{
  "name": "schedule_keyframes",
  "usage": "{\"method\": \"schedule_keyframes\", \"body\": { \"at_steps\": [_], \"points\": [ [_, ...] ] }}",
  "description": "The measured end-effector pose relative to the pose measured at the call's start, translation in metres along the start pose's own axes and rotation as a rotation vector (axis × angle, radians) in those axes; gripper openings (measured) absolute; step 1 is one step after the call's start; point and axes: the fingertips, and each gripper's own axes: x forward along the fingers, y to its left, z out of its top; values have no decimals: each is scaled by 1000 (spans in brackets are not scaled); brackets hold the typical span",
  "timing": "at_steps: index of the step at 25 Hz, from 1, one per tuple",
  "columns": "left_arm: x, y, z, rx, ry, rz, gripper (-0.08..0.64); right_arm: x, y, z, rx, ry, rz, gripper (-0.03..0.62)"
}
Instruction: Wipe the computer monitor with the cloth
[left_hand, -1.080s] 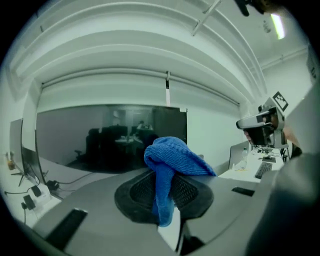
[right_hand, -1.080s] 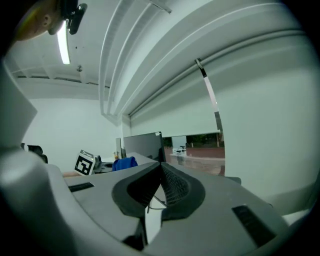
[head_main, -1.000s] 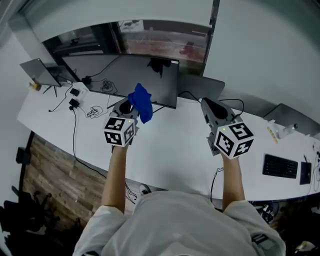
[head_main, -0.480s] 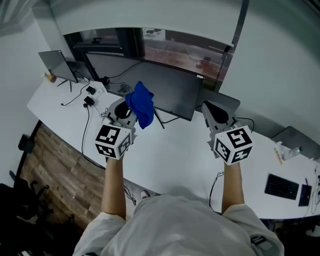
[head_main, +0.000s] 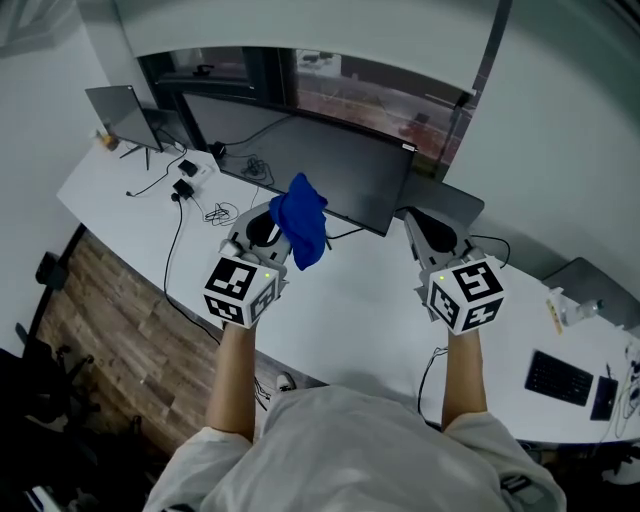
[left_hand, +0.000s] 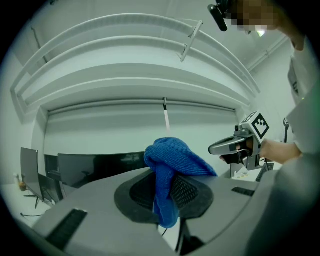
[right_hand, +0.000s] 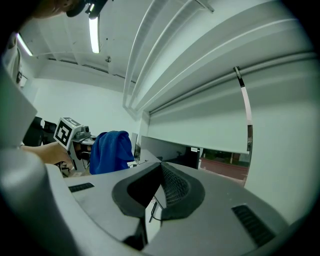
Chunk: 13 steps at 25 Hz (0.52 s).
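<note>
A dark computer monitor (head_main: 330, 160) stands on the white desk (head_main: 350, 310), its screen facing me. My left gripper (head_main: 280, 230) is shut on a blue cloth (head_main: 303, 225), which bunches up above the jaws and hangs just in front of the monitor's lower edge. In the left gripper view the blue cloth (left_hand: 172, 167) is pinched between the pads, with the monitor (left_hand: 95, 167) behind it. My right gripper (head_main: 418, 218) hovers at the monitor's right end, jaws closed together with nothing between them. In the right gripper view the cloth (right_hand: 111, 151) shows off to the left.
A second thin screen (head_main: 118, 112) stands at the desk's far left. Cables and adapters (head_main: 195, 180) lie near it. A grey laptop lid (head_main: 450, 205) sits behind the right gripper. A keyboard (head_main: 558, 377) and small bottle (head_main: 578, 310) are at the right. Wooden floor (head_main: 110, 330) lies below the desk edge.
My left gripper, still holding the cloth, has shifted right and closer to the monitor's lower edge. The right gripper has kept its place.
</note>
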Motion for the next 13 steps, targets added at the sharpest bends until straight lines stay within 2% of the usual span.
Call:
{"method": "schedule_keyframes", "body": {
  "at_steps": [13],
  "points": [
    [-21,-11,-16,-13,31,1,58,-3,22,-12,6,28,47,12]
  ]
}}
